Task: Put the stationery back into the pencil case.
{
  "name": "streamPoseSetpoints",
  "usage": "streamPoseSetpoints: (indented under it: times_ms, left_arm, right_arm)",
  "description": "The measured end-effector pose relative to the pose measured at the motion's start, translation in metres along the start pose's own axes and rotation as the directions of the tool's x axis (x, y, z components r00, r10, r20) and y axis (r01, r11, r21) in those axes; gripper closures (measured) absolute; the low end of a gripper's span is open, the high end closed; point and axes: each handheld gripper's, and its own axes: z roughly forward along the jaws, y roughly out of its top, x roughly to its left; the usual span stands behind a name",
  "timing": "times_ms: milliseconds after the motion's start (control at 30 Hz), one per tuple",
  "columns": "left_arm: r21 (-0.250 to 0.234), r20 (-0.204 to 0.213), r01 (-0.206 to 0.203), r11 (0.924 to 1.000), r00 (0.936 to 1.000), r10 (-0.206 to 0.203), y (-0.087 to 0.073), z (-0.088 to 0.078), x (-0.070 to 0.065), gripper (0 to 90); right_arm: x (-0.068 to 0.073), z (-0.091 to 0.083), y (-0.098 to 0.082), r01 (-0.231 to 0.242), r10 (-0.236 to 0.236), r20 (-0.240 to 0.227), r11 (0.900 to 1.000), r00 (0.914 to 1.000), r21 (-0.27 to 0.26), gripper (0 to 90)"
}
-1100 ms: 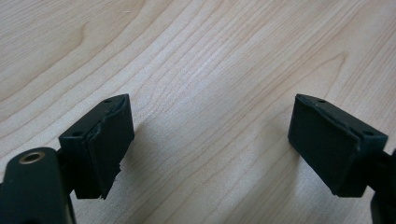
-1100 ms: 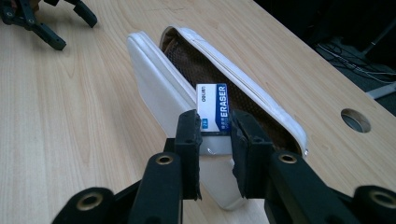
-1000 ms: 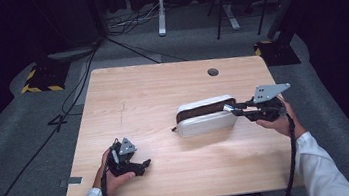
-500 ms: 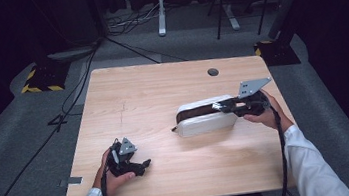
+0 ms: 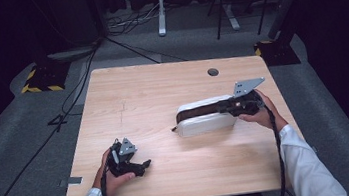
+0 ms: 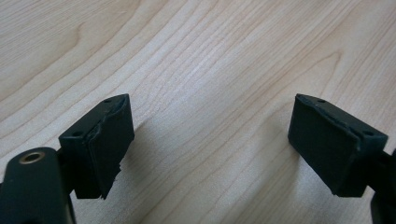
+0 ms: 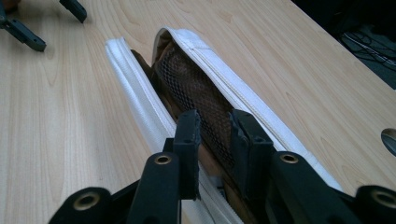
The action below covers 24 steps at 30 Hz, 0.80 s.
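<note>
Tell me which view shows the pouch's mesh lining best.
Right gripper view: the brown mesh lining shows close up inside the open white pouch, just ahead of the right gripper. The high view gives the pouch's outline and a dark opening, no mesh detail. The left gripper view looks at bare table.

Wooden table [image 5: 162,94] with round grommet hole [image 5: 213,72], grey carpet [image 5: 14,163], floor cables [image 5: 120,44]

surface: wood table [image 5: 161,87] | on it: white zip pouch [image 5: 205,123], open
</note>
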Motion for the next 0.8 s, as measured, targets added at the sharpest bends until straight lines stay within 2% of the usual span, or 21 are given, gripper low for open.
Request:
streamPoseSetpoints:
  times_ms: [367, 667, 800]
  left_arm:
    - [0.0, 0.002, 0.0, 1.0, 1.0, 0.0, 0.0, 0.0, 0.0, 14.7]
    - [0.0, 0.001, 0.0, 1.0, 1.0, 0.0, 0.0, 0.0, 0.0, 14.7]
    - [0.0, 0.002, -0.001, 1.0, 1.0, 0.001, 0.0, 0.0, 0.0, 14.7]
  right_arm:
    - [0.0, -0.003, -0.001, -0.013, 0.013, 0.015, 1.0, 0.9998, -0.013, 69.0]
    - [0.001, -0.011, -0.007, -0.046, 0.046, 0.045, 0.999, 0.9979, -0.016, 57.8]
    - [0.001, -0.018, -0.009, -0.046, 0.047, 0.072, 0.999, 0.9963, -0.017, 54.5]
